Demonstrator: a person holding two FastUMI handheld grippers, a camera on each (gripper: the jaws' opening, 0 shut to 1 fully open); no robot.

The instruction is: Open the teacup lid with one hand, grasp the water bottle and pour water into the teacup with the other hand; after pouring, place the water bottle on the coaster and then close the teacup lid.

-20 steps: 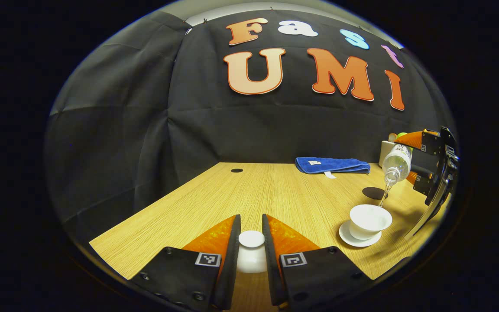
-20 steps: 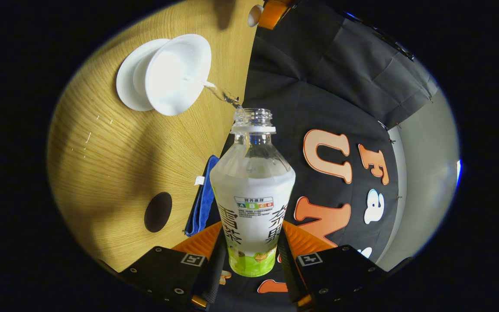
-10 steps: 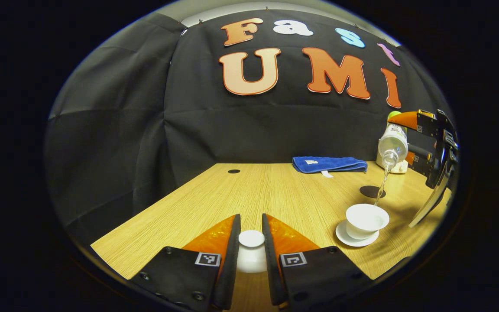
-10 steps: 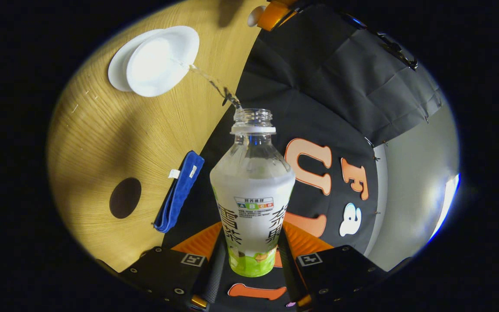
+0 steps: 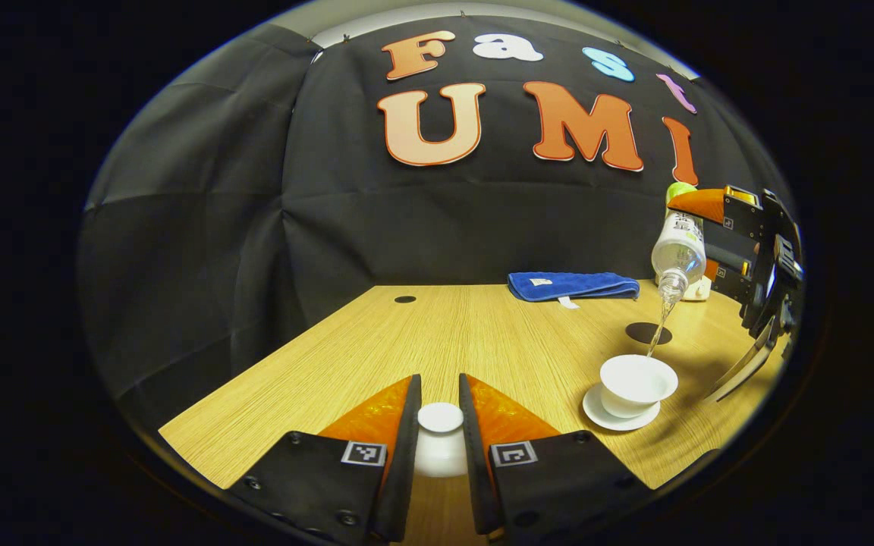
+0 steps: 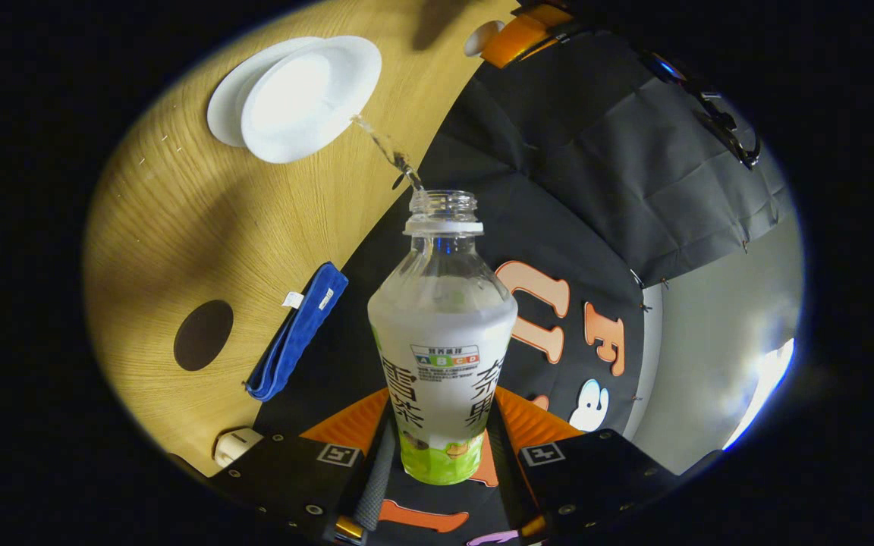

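Observation:
My left gripper point(image 5: 440, 413) is shut on the white teacup lid point(image 5: 440, 418) by its knob, low over the near table edge. The open white teacup point(image 5: 636, 379) stands on its saucer point(image 5: 608, 415) to the right. Above it my right gripper point(image 5: 725, 246) holds the uncapped water bottle point(image 5: 678, 250) tipped neck-down, and a thin stream of water point(image 5: 657, 334) falls to the cup's rim. In the right gripper view my right gripper point(image 6: 437, 444) is shut on the water bottle point(image 6: 442, 334), with the stream of water point(image 6: 388, 152) reaching the teacup point(image 6: 308, 95). The dark round coaster point(image 5: 649, 332) point(image 6: 202, 334) lies behind the cup.
A folded blue cloth point(image 5: 572, 285) point(image 6: 297, 341) lies along the back of the wooden table point(image 5: 437, 341). A small white object point(image 5: 697, 290) point(image 6: 234, 446) sits at the far right corner. A cable hole point(image 5: 405, 299) is at the back left.
The right gripper has lifted the bottle higher and tipped it steeper, so the stream is longer. The left gripper with the lid has stayed nearly still.

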